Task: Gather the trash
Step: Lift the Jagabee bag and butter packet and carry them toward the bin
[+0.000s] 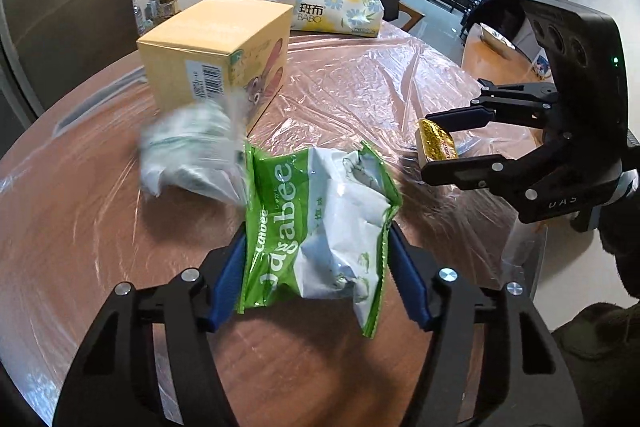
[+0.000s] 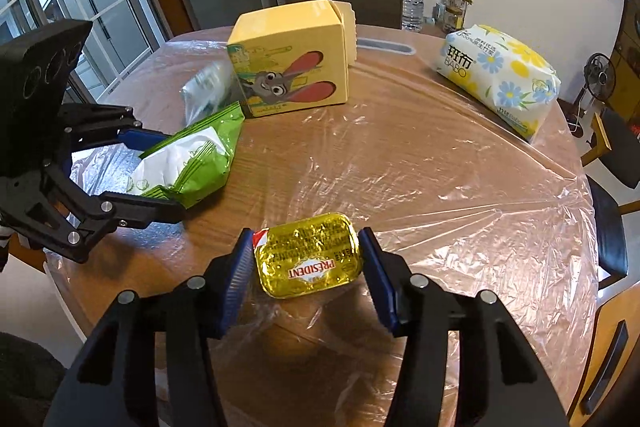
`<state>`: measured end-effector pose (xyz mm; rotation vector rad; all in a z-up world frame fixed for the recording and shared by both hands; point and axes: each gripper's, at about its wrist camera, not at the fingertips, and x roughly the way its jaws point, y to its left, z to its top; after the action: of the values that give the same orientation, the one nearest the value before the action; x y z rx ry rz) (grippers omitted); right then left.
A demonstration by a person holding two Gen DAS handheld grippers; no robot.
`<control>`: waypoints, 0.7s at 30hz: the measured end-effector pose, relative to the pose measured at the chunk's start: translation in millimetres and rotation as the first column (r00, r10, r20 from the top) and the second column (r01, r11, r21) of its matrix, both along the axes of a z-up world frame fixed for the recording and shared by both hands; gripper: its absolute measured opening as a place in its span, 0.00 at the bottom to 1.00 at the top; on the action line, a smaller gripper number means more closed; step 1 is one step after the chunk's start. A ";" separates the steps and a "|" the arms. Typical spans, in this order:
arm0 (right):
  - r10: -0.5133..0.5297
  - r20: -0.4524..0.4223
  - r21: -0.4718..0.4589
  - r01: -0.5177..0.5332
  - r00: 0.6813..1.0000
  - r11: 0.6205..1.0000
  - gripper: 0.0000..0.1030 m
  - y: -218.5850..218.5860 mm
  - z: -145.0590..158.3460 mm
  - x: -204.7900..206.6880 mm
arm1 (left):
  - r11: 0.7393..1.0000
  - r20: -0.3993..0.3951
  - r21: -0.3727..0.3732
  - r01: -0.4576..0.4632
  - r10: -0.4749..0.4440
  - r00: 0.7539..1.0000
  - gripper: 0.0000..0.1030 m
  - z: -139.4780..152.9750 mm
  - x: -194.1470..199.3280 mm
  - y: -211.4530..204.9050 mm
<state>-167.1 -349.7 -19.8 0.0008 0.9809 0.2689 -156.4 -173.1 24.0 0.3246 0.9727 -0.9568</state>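
Observation:
My left gripper (image 1: pixel 316 267) is shut on a crumpled green and white Jagabee snack bag (image 1: pixel 316 227), held above the table; the bag also shows in the right wrist view (image 2: pixel 188 163) between the left gripper's jaws (image 2: pixel 160 173). My right gripper (image 2: pixel 306 263) is shut on a gold foil President butter packet (image 2: pixel 308 255), just above the table; the packet also shows in the left wrist view (image 1: pixel 436 145) inside the right gripper (image 1: pixel 444 147). A blurred clear and white wrapper (image 1: pixel 192 155) lies beside the yellow box; it also shows in the right wrist view (image 2: pixel 206 87).
A round wooden table under clear plastic film (image 2: pixel 440 187) carries a yellow rabbit-print box (image 2: pixel 290 63) and a flowered tissue pack (image 2: pixel 500 75). The box (image 1: pixel 216 55) and tissue pack (image 1: pixel 336 9) stand at the back in the left view. A bottle (image 2: pixel 412 3) and chairs (image 2: pixel 608 227) are nearby.

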 end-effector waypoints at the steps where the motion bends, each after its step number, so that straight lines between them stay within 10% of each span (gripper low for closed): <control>1: -0.001 0.003 0.001 0.001 1.000 1.000 0.50 0.3 0.4 0.9 | 1.000 -0.002 -0.006 -0.004 0.004 1.000 0.63 1.2 -0.8 1.2; 21: 0.028 0.008 0.047 -0.029 1.000 0.998 0.50 19.4 3.0 -25.0 | 0.986 -0.030 -0.089 -0.141 0.139 0.990 0.62 13.0 -40.0 34.4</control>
<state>-192.1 -330.3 -16.8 0.0285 0.9674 0.3179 -196.5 -138.7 37.1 0.1669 0.9574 -0.8747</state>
